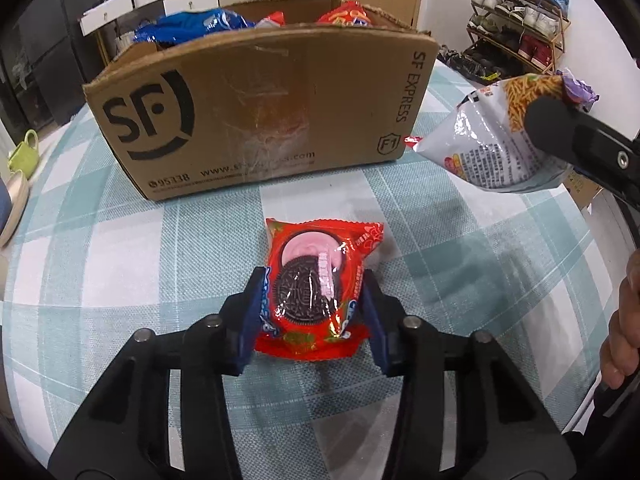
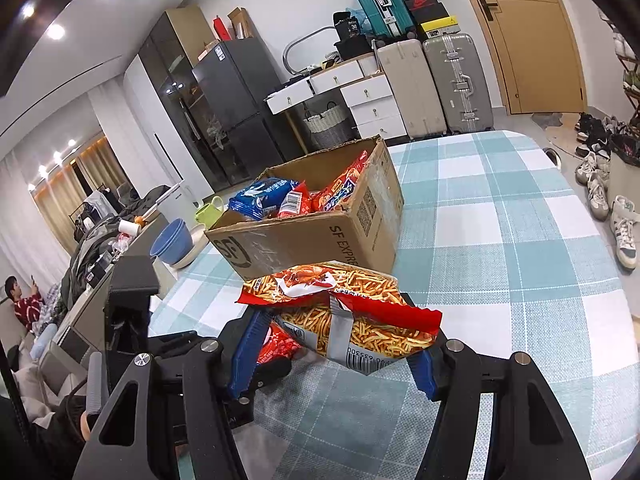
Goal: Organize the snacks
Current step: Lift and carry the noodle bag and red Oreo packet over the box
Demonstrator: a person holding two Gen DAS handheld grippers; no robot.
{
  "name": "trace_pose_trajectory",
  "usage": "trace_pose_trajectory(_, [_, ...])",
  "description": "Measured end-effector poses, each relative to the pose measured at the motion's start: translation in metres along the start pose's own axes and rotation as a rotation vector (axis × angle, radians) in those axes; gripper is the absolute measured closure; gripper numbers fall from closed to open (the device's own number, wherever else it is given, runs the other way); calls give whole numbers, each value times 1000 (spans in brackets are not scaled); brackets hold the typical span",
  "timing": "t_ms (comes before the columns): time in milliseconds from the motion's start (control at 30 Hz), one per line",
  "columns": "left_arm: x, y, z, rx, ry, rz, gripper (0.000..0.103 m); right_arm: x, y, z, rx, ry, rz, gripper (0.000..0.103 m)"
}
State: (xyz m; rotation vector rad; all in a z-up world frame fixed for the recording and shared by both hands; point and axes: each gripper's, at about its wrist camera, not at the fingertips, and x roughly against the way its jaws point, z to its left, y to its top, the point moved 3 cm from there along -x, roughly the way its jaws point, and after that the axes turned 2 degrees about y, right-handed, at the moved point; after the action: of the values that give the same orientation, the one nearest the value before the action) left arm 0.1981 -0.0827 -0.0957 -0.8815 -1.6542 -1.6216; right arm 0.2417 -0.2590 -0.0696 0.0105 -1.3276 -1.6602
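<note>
My left gripper (image 1: 311,312) is shut on a red Oreo cookie packet (image 1: 320,280), its fingers pressing both sides, low over the checked tablecloth. My right gripper (image 2: 340,344) is shut on a bag of fry-stick snacks (image 2: 352,312) and holds it above the table. That bag also shows at the right of the left wrist view (image 1: 496,140). The open SF cardboard box (image 1: 260,112) stands ahead of both grippers. It also shows in the right wrist view (image 2: 312,240), holding blue and red snack packets (image 2: 296,196).
A blue bowl (image 2: 172,240) and a green mug (image 2: 208,212) stand left of the box. A shoe rack (image 1: 520,20) stands beyond the table's right edge. Suitcases (image 2: 436,84) and drawers stand behind. The checked tablecloth (image 2: 500,220) stretches right of the box.
</note>
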Motion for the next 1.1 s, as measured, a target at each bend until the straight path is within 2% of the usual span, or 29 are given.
trace_pose_trajectory(233, [27,1,7,30,-18,-75,62,5,4,3,-17,33,-22,40])
trace_pose_trajectory(400, [51,6,17,76,-44,-107,62,11,10,14,20,32,-55,40])
trace_pose_trajectory(567, [79,26,55,101,-71,-147,62,16,15,20,21,40,-106,40])
trace_pose_trajectory(733, [104,40,76,101,-83,-190,62,20,25,29,45,32,-135,40])
trace_pose_trajectory(767, [106,40,70,102,-85,-199,62,20,27,31,50,31,-138,40])
trace_pose_trajectory(1000, [123,65,94,123,-83,-249,62,22,43,43,65,11,-202,40])
trace_pose_trajectory(1100, [130,77,106,135,-83,-271,62,17,52,47,72,6,-204,40])
